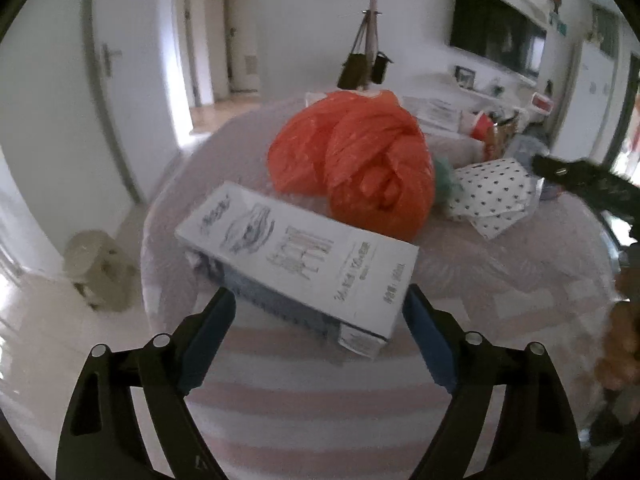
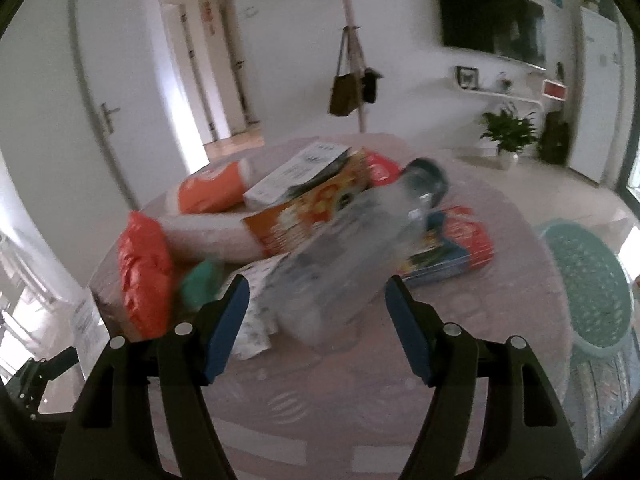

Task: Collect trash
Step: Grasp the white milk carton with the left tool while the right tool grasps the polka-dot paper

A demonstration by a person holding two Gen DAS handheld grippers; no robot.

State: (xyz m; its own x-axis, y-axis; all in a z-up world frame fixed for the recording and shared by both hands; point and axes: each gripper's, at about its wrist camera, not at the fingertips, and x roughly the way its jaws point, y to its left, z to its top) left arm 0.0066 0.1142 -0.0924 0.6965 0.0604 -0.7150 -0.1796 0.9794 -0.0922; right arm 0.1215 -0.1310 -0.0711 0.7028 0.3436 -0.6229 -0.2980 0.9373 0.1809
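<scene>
A white carton box (image 1: 300, 256) with printed text lies on the round pink table (image 1: 320, 380), just ahead of my open left gripper (image 1: 320, 300), between its fingertips. Behind it sits a crumpled orange plastic bag (image 1: 352, 168), also in the right wrist view (image 2: 144, 276). A clear plastic bottle (image 2: 352, 252) with a dark cap lies tilted just ahead of my open right gripper (image 2: 316, 288). A white dotted wrapper (image 1: 492, 196) lies beside the bag.
Snack packs, an orange-and-yellow one (image 2: 304, 216) and a red-and-blue one (image 2: 452, 244), an orange pouch (image 2: 212, 192) and a white booklet (image 2: 304, 172) crowd the table's far side. A stool (image 1: 96, 268) stands left of the table. A green rug (image 2: 588, 280) lies right.
</scene>
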